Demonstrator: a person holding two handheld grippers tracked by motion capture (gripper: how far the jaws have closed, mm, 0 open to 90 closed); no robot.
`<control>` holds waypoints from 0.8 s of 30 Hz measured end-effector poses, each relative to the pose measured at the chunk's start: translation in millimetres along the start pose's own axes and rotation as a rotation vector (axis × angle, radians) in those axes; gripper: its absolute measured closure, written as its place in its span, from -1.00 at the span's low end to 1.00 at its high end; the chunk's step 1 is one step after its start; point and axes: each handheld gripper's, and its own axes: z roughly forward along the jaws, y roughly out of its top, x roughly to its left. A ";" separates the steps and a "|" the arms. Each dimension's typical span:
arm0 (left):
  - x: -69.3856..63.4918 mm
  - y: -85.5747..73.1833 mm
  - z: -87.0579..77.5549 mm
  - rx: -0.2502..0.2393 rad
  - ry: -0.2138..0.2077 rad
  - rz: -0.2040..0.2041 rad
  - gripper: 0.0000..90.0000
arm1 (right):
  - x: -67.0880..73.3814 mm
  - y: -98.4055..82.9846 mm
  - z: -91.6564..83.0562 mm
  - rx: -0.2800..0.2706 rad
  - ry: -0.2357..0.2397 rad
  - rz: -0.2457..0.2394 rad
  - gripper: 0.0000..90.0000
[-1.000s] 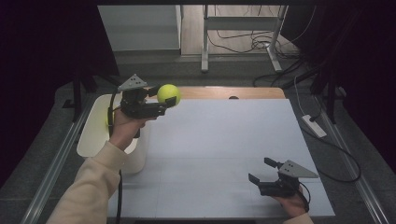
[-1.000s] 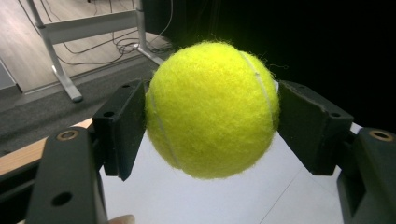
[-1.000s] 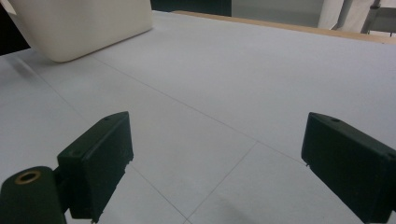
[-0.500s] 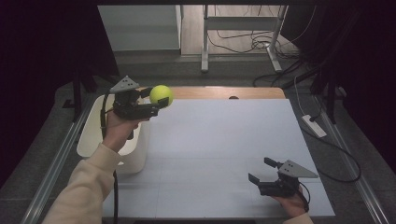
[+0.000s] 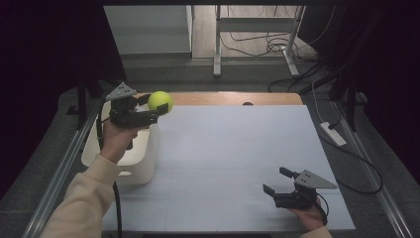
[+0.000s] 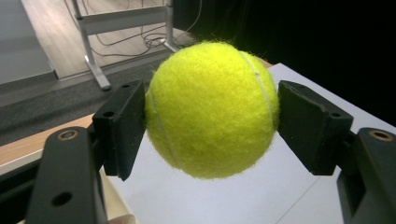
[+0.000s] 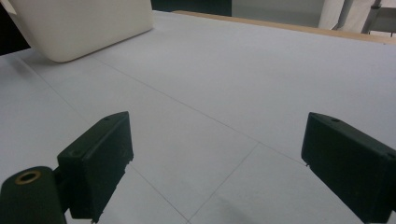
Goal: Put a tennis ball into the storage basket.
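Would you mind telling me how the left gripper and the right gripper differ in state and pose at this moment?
The left gripper is shut on a yellow tennis ball; the right gripper stands open with nothing between its jaws. The left gripper is held up at the edge of the white bin; the right gripper sits low over the white table. Both are black, hand-held and two-jawed.

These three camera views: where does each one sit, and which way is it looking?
High view: above the person's side, facing forward and down on the table; forearms, hands, both claws show.
Left gripper view: rides the left claw, looking along its jaws clamped on the tennis ball.
Right gripper view: rides the right claw, looking low across the table past its open jaws.
Shared: the white bin shows in the high and right gripper views.
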 end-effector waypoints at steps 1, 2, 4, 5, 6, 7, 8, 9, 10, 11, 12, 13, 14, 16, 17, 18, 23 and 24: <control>0.0 0.0 0.0 0.000 0.000 0.000 -0.38 | 0.1 0.1 -0.1 -0.001 0.000 0.000 -0.80; 1.4 -0.5 -0.4 0.001 0.006 -0.003 -0.38 | 0.1 0.1 -0.1 -0.001 0.000 0.000 -0.80; 5.5 -1.8 -1.2 0.005 0.015 -0.009 -0.38 | 0.1 0.1 -0.1 -0.001 0.000 0.000 -0.80; 7.0 -2.4 -1.4 0.005 0.020 -0.013 -0.38 | 0.0 0.1 -0.1 0.000 0.000 0.000 -0.80; 8.2 -3.1 -1.7 0.005 0.023 -0.016 -0.38 | -0.1 0.0 -0.1 0.000 -0.001 0.000 -0.80; 9.5 -3.8 -2.0 0.007 0.026 -0.018 -0.38 | -0.1 0.0 0.0 0.000 -0.001 0.001 -0.80; 10.6 -4.6 -2.2 0.007 0.030 -0.021 -0.38 | -0.2 0.0 0.0 0.000 -0.001 0.001 -0.80; 11.7 -5.3 -2.5 0.007 0.033 -0.023 -0.38 | -0.2 0.0 -0.1 0.000 -0.002 0.000 -0.80; 12.8 -5.9 -3.0 0.008 0.036 -0.024 -0.38 | -0.2 0.0 -0.1 0.000 -0.002 0.000 -0.80; 14.4 -6.9 -3.7 0.008 0.041 -0.028 -0.38 | -0.1 -0.1 -0.1 0.000 -0.002 0.000 -0.80; 15.8 -7.6 -4.2 0.008 0.045 -0.029 -0.38 | -0.1 -0.1 -0.1 0.001 -0.002 0.000 -0.80; 15.8 -7.6 -4.2 0.008 0.045 -0.029 -0.38 | -0.1 -0.1 -0.1 0.001 -0.002 0.000 -0.80; 16.8 -8.0 -4.7 0.009 0.050 -0.031 -0.38 | 0.0 -0.2 0.1 -0.001 -0.003 0.000 -0.80; 19.7 -8.9 -5.9 0.007 0.058 -0.037 -0.38 | -0.1 -0.2 0.3 0.000 -0.003 0.000 -0.80; 20.9 -9.2 -6.6 0.009 0.062 -0.037 -0.38 | -0.1 -0.2 0.5 -0.001 -0.003 0.001 -0.80; 21.9 -9.6 -7.0 0.008 0.066 -0.041 -0.38 | -0.2 -0.2 0.5 -0.001 -0.003 0.001 -0.80; 26.8 -11.4 -8.6 0.010 0.082 -0.046 -0.38 | -0.3 -0.2 0.5 0.002 -0.002 -0.001 -0.80; 27.9 -11.6 -9.0 0.010 0.087 -0.049 -0.38 | -0.2 -0.2 0.7 0.000 -0.003 0.000 -0.80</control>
